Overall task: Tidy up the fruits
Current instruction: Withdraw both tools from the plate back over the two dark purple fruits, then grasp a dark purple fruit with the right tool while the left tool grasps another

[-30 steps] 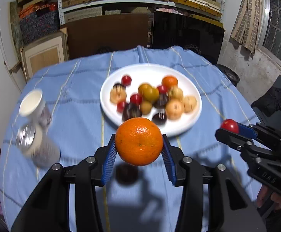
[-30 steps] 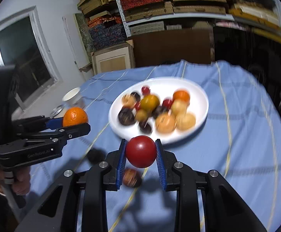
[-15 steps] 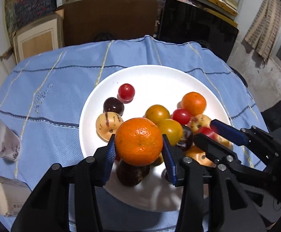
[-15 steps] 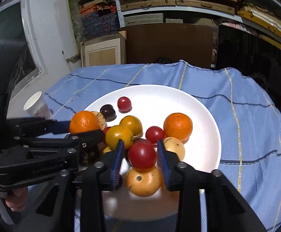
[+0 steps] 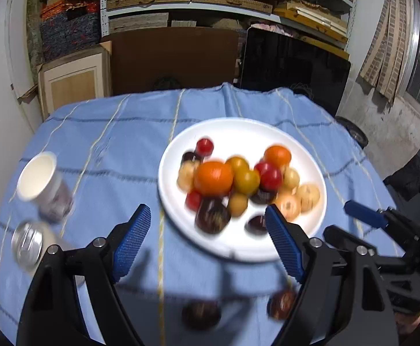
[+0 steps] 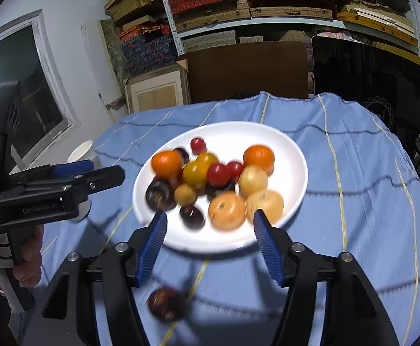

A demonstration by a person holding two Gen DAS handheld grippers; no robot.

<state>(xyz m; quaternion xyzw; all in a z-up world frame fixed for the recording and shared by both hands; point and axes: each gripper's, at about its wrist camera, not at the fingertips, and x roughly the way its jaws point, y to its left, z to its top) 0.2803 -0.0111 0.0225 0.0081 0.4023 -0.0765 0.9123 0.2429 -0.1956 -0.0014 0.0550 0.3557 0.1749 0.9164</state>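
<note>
Fruits (image 6: 224, 184) heaped on white plate (image 6: 293, 155) | left tool (image 5: 207, 239) apart | right tool (image 6: 210, 242) apart | left tool's label, blurred, perhaps "GenRobot.AI"

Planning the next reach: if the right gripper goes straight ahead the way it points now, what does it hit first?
Probably the plate: its near rim and the pale orange fruit sit between the open right gripper's fingers. Depth is unclear and the picture blurred.
</note>
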